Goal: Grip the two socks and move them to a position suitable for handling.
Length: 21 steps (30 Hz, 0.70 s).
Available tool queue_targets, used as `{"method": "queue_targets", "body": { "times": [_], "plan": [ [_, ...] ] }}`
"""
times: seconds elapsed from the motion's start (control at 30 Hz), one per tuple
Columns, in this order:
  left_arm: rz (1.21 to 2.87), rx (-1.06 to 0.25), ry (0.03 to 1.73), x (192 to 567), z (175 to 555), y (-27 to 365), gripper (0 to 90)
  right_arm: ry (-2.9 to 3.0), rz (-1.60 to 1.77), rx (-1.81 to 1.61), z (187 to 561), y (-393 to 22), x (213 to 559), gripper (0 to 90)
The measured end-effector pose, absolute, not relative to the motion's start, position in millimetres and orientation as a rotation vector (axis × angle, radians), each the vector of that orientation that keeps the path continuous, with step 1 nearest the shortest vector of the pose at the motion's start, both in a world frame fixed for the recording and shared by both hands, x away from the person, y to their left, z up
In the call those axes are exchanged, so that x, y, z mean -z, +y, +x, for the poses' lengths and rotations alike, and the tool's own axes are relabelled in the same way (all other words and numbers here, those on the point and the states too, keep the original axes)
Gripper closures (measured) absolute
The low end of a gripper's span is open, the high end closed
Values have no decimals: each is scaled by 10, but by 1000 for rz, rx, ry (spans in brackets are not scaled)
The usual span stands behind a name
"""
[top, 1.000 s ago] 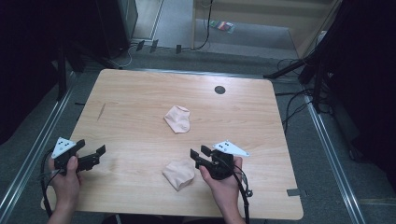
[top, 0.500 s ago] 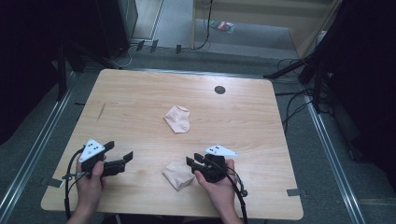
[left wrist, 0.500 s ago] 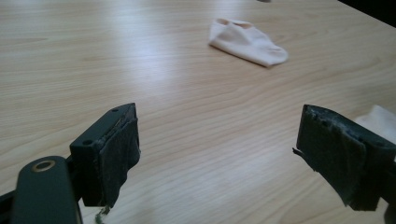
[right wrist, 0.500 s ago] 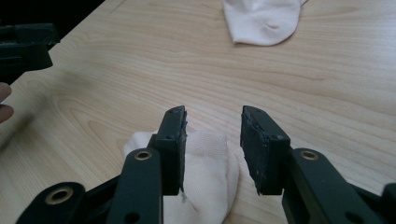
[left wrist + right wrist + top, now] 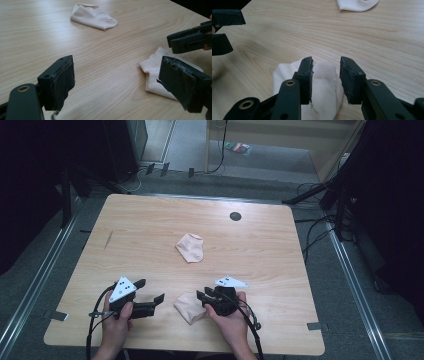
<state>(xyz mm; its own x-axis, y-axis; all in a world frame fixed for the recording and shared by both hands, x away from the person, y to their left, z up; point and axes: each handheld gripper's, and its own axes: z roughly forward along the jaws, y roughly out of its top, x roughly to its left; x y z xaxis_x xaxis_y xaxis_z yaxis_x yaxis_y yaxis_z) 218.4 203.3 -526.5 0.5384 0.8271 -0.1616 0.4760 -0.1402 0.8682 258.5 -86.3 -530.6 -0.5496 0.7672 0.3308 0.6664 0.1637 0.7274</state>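
A pale pink sock (image 5: 190,307) lies folded near the table's front edge, and a second sock (image 5: 190,247) lies mid-table. My right gripper (image 5: 201,299) is low over the near sock's right end. In the right gripper view its jaws (image 5: 327,67) have just been closing and straddle the sock's ribbed cuff (image 5: 324,100), with a gap still showing beside the right pad. My left gripper (image 5: 151,290) is open just left of that sock. In the left gripper view its wide jaws (image 5: 117,82) frame bare wood, with the near sock (image 5: 152,72) by the right pad and the right gripper (image 5: 190,40) beyond.
The wooden table (image 5: 150,220) has a dark round grommet (image 5: 235,216) near its far edge. The far sock (image 5: 93,16) (image 5: 357,5) lies well beyond both grippers. Cables and dark stands crowd the floor to the right and behind.
My left gripper has moved right across the table towards the near sock. My right gripper has sunk onto the sock's end and its jaws have narrowed around the cuff.
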Motion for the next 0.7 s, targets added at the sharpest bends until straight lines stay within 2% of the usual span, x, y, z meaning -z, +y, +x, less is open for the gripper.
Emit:
{"method": "queue_targets", "body": {
  "times": [0.13,0.37,0.43,0.6,0.7],
  "plan": [
    [1792,-419,1072,5280,2162,1950,142,2326,1417,-1333,2587,-827,5348,632],
    [1807,-373,1046,5302,2151,1839,152,2362,1366,-1270,2572,-745,5406,568],
    [1805,-368,1050,5304,2155,1851,152,2373,1360,-1260,2561,-723,5415,603],
    [1792,-356,1070,5317,2178,1896,153,2367,1345,-1225,2532,-708,5418,855],
    [1794,-351,1073,5325,2187,1909,153,2360,1326,-1235,2512,-701,5397,890]
  ]
}}
